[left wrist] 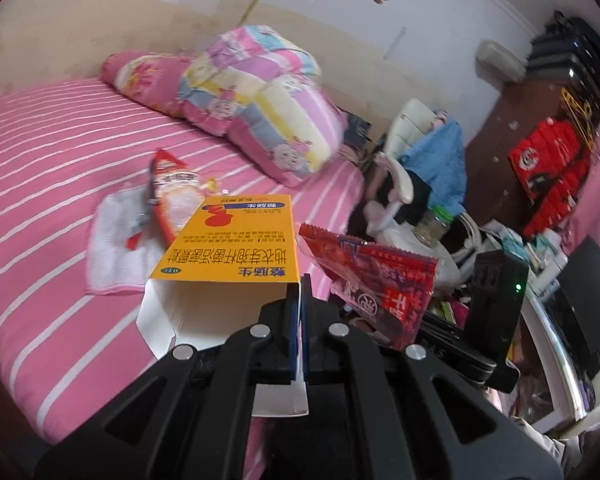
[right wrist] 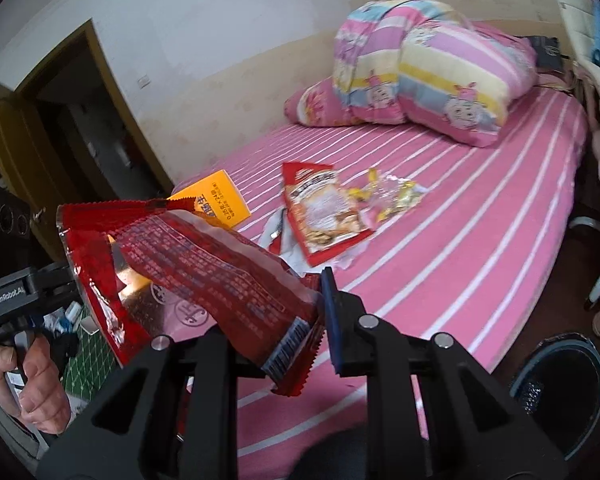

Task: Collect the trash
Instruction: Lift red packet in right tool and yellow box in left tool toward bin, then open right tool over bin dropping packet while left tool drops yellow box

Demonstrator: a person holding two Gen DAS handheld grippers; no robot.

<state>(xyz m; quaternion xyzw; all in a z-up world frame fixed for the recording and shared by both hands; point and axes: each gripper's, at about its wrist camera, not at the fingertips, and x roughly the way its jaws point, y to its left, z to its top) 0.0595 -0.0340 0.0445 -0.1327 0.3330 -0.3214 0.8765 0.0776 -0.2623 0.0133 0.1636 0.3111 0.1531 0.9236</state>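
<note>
My left gripper (left wrist: 300, 300) is shut on the white flap of an orange medicine box (left wrist: 228, 240) and holds it above the pink striped bed (left wrist: 60, 184). My right gripper (right wrist: 320, 304) is shut on a dark red snack bag (right wrist: 204, 272), held up over the bed edge; that bag also shows in the left wrist view (left wrist: 376, 280). On the bed lie a red and white snack wrapper (right wrist: 324, 212), crumpled clear and yellow candy wrappers (right wrist: 392, 192) and a white tissue (left wrist: 116, 244). The orange box also shows in the right wrist view (right wrist: 216, 196).
A striped folded quilt (right wrist: 424, 68) and a pink pillow (right wrist: 316, 104) lie at the head of the bed. A dark round bin (right wrist: 560, 380) stands on the floor at the lower right. A cluttered chair (left wrist: 424, 160) and shelves (left wrist: 540, 160) stand beside the bed.
</note>
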